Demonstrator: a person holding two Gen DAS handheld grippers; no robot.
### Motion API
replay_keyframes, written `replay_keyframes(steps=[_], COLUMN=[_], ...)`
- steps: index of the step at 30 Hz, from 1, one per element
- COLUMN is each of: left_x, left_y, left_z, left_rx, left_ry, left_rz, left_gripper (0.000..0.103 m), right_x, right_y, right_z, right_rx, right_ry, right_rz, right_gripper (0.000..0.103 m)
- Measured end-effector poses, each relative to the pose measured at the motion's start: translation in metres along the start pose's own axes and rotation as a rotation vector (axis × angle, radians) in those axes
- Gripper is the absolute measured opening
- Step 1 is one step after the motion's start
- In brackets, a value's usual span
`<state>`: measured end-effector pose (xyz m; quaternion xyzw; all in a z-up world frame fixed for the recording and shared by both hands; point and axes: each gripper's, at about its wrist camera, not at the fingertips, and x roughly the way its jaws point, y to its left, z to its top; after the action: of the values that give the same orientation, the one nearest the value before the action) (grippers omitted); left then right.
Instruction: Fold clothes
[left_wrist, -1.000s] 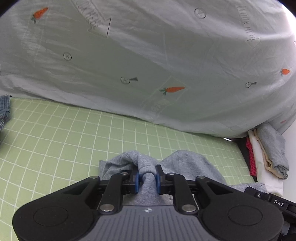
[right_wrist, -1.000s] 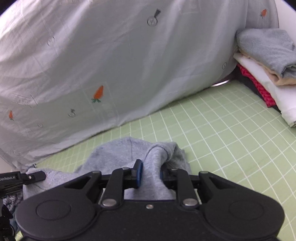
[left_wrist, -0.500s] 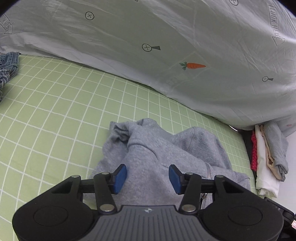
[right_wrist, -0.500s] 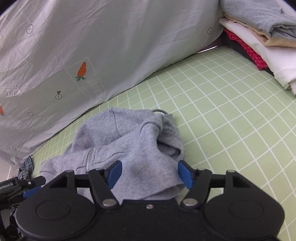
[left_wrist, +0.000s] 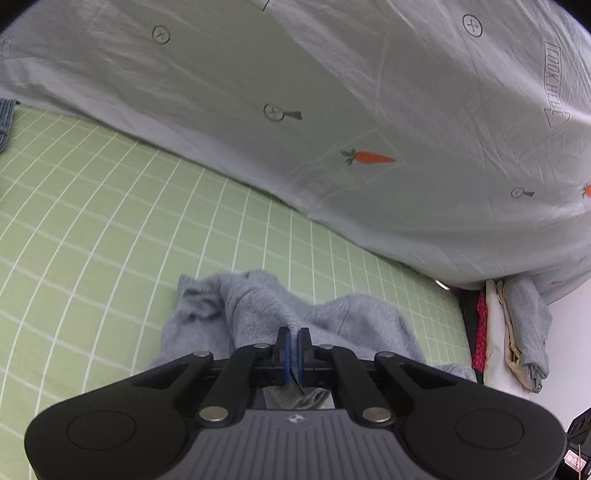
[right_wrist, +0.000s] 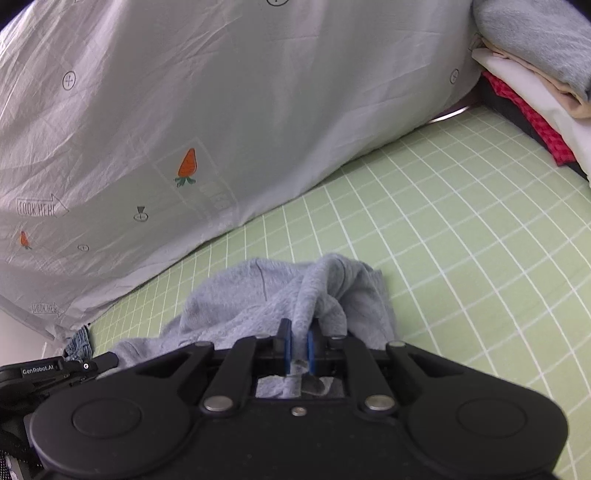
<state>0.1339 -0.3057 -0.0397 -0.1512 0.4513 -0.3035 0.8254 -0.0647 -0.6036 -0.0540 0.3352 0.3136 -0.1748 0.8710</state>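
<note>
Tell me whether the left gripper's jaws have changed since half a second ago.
Yes. The left gripper, wide open then, now pinches a fold of the grey hoodie on the green checked sheet.

Both wrist views low, forward; share sweatshirt (left_wrist: 258, 306).

1. Under your work lies a green sheet (left_wrist: 110, 229) with a white grid.
2. Behind it you have a pale grey quilt (left_wrist: 332, 92) printed with carrots, heaped along the far edge.
3. At your right a stack of folded clothes (right_wrist: 535, 74) sits.
4. Light is soft and even.
</note>
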Motion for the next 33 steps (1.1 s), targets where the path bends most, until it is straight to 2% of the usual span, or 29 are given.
replay_keyframes(steps=[3, 4, 5, 6, 7, 8, 10, 13, 17, 18, 19, 20, 21, 22, 23, 25, 27, 28, 30, 32, 33], left_x=[0.015, 0.019, 0.020, 0.022, 0.023, 0.024, 0.028, 0.036, 0.037, 0.036, 0.036, 0.038, 0.040, 0.041, 0.042, 0.037, 0.031, 0.030, 0.032, 0.031, 0.030], left_y=[-0.007, -0.009, -0.010, -0.011, -0.011, -0.010, -0.007, 0.004, 0.022, 0.024, 0.026, 0.028, 0.030, 0.032, 0.033, 0.036, 0.040, 0.042, 0.044, 0.043, 0.040], left_z=[0.038, 0.050, 0.057, 0.063, 0.069, 0.067, 0.058, 0.029, 0.000, -0.004, -0.007, -0.009, -0.010, -0.011, -0.012, -0.011, -0.009, -0.010, -0.012, -0.013, -0.011], left_rx=[0.001, -0.003, -0.002, 0.001, 0.003, 0.015, 0.048, 0.091, 0.050, 0.045, 0.043, 0.041, 0.039, 0.037, 0.036, 0.027, 0.010, 0.001, -0.024, -0.035, -0.025], left_ry=[-0.107, -0.154, -0.174, -0.190, -0.206, -0.201, -0.170, -0.060, 0.034, 0.047, 0.056, 0.064, 0.072, 0.081, 0.090, 0.074, 0.051, 0.050, 0.060, 0.056, 0.050], left_rz=[0.032, 0.054, 0.070, 0.084, 0.098, 0.106, 0.123, 0.182, 0.199, 0.197, 0.199, 0.195, 0.190, 0.202, 0.218, 0.208, 0.194, 0.193, 0.193, 0.205, 0.218], left_gripper=[0.006, 0.012, 0.032, 0.045, 0.070, 0.081, 0.081, 0.081, 0.080, 0.080, 0.079, 0.068, 0.058, 0.029, 0.005, 0.004, 0.004, 0.005, 0.006, 0.021, 0.025], right_x=[0.017, 0.023, 0.027, 0.028, 0.029, 0.029, 0.031, 0.040, 0.046, 0.047, 0.048, 0.049, 0.050, 0.051, 0.047, 0.027, 0.007, 0.004, 0.016, 0.037, 0.038], right_y=[-0.002, -0.003, -0.004, -0.003, -0.002, -0.001, -0.002, -0.008, -0.020, -0.022, -0.022, -0.020, -0.019, -0.017, -0.015, -0.012, -0.011, -0.014, -0.020, -0.021, -0.021], right_z=[0.035, 0.048, 0.059, 0.066, 0.072, 0.072, 0.068, 0.043, 0.007, 0.000, -0.005, -0.009, -0.010, -0.010, -0.007, 0.003, 0.017, 0.022, 0.025, 0.020, 0.018], right_rx=[0.033, 0.047, 0.054, 0.050, 0.043, 0.023, -0.016, -0.052, -0.021, -0.010, -0.010, -0.019, -0.035, -0.056, -0.069, -0.065, -0.050, -0.045, -0.089, -0.142, -0.131], right_ry=[-0.074, -0.104, -0.138, -0.173, -0.205, -0.220, -0.215, -0.121, -0.011, 0.009, 0.022, 0.032, 0.045, 0.053, 0.042, -0.035, -0.120, -0.129, -0.086, 0.003, 0.006], right_rz=[0.000, -0.007, -0.033, -0.063, -0.092, -0.111, -0.142, -0.168, -0.175, -0.171, -0.163, -0.151, -0.144, -0.147, -0.138, -0.096, -0.110, -0.123, -0.186, -0.289, -0.297], right_gripper=[0.011, 0.020, 0.030, 0.053, 0.068, 0.071, 0.073, 0.073, 0.073, 0.071, 0.061, 0.051, 0.020, 0.007, 0.007, 0.006, 0.006, 0.006, 0.007, 0.010, 0.014])
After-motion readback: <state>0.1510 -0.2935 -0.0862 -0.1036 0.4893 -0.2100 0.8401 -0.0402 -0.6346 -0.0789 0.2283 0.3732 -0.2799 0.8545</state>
